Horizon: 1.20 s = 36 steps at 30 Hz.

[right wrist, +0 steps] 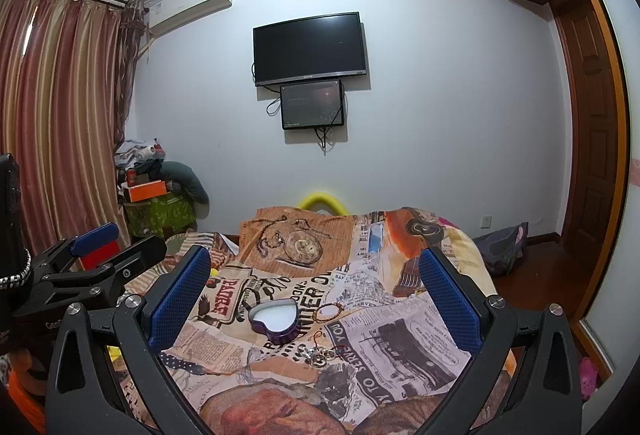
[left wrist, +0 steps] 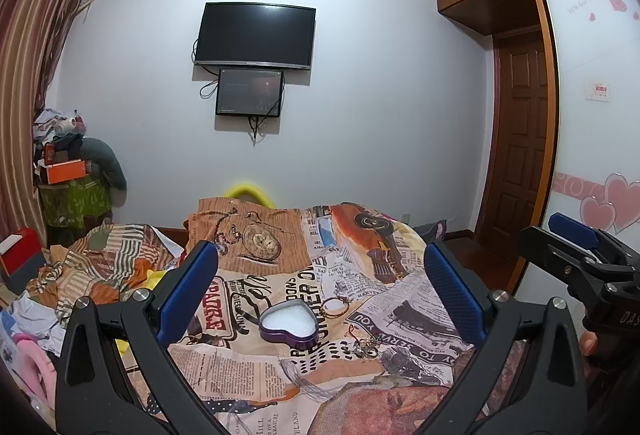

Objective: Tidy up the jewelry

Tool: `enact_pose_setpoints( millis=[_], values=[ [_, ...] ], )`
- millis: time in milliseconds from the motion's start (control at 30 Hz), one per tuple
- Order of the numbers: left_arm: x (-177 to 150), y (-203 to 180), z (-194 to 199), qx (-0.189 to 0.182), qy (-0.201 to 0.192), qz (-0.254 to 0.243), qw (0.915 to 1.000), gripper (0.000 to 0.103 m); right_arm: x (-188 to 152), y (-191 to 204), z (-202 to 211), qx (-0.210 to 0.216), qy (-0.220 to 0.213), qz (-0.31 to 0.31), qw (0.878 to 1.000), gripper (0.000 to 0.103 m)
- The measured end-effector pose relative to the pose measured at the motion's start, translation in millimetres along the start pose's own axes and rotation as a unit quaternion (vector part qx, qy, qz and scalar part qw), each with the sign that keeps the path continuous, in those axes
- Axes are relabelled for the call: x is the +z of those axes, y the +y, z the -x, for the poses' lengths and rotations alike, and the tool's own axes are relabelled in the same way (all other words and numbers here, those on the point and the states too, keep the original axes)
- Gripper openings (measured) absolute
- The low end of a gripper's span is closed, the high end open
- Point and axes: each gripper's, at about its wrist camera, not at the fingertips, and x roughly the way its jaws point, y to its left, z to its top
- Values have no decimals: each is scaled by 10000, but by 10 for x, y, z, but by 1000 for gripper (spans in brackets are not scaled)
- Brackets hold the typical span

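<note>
Your left tool (left wrist: 320,275) hovers above the bed (left wrist: 248,367) with its blue pads spread wide apart and nothing between them. Ahead of it and slightly left of its centre line sits the heart-shaped tin (left wrist: 289,323), purple-walled, lid off, with a pale white lining showing; its point faces away to the right. Just beside the tin's right lobe lies a thin ring-shaped bracelet (left wrist: 334,305), flat on the printed bedspread, with a red thread on it. Nearer to you and to the right of the tin lies a small tangle of silvery trinkets (left wrist: 366,345) with a reddish cord (too small to tell what each piece is).

Your right tool (right wrist: 314,279) is likewise wide apart and empty. From it, the tin sits ahead and left of centre, the bracelet about on centre, and the tangle slightly closer in. Both tools are at much the same distance from the jewelry, but the loose pieces lie on the right side of the tin, so your right hand looks better placed for the first pick, carrying leftward into the tin.
</note>
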Motion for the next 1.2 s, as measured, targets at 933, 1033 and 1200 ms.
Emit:
enact_pose_setpoints(
  millis=[933,1033,1200],
  values=[
    [-44,5,-78,-34,61,29,10000,103,-41,-69,-112,-18,155,-43,9999,103],
    [-60,17,-134,-35,103,41,9999,103,-68,-79,-167,-107,200,-13,9997,103],
    [-103,51,-298,16,250,65,9997,103,-157,-128,-322,-259,409,-16,9988,103]
  ],
)
